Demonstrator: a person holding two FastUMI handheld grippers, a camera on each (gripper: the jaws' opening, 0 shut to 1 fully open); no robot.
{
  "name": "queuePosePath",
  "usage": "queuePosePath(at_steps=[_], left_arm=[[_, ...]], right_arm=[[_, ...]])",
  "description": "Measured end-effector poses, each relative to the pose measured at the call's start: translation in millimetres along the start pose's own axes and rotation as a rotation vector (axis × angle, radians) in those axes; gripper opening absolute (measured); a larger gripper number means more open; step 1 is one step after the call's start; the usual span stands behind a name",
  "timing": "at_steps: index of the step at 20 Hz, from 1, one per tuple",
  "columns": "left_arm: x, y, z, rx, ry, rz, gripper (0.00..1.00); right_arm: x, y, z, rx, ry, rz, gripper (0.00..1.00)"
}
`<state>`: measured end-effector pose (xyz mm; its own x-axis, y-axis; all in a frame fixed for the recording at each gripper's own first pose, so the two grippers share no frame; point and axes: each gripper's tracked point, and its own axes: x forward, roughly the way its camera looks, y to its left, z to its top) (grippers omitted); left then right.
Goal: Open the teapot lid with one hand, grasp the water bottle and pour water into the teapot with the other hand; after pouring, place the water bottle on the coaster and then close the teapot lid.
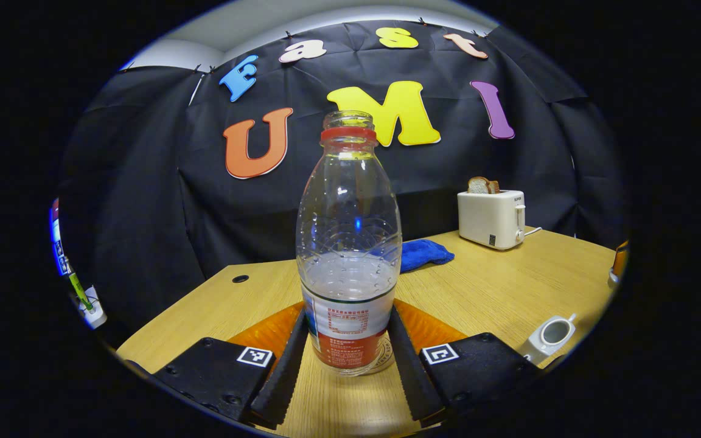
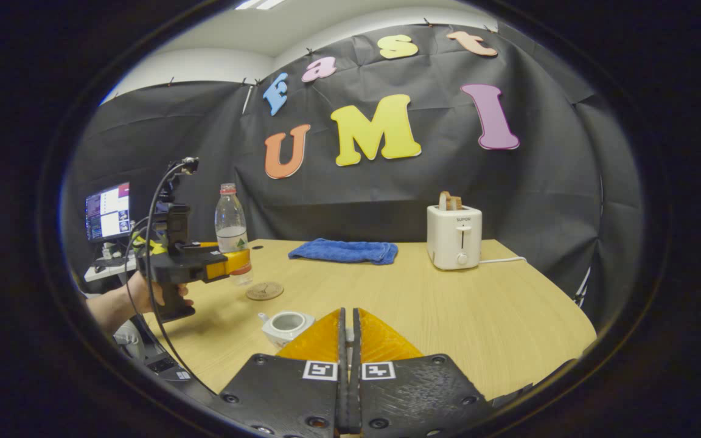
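As pouring needs an open pot:
Teapot (image 2: 286, 325): lidless.
Left gripper (image 1: 345, 359): pinching bottle (image 1: 348, 243) upright, just left of coaster (image 2: 265, 291).
Right gripper (image 2: 348, 340): fingers pressed together; lid hidden, cannot tell.

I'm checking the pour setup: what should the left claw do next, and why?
Probably close firmly on the water bottle and lift it: the left claw flanks its label, it stands uncapped on the table, and the teapot sits open.
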<state>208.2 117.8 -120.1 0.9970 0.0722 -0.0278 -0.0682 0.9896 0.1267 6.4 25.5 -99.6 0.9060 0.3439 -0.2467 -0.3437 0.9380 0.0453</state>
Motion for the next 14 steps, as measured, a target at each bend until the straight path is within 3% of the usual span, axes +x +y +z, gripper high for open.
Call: queuePosePath(at_steps=[8, 14], left_arm=[[32.9, 3.0, -15.2, -0.141, 0.018, -0.019, 0.76], [41.8, -0.7, -31.0, -0.176, 0.049, -0.024, 0.77]], right_arm=[[7.8, -10.2, -8.3, 0.015, 0.019, -0.024, 0.00], [9.0, -10.7, -16.1, 0.018, 0.034, -0.026, 0.00]])
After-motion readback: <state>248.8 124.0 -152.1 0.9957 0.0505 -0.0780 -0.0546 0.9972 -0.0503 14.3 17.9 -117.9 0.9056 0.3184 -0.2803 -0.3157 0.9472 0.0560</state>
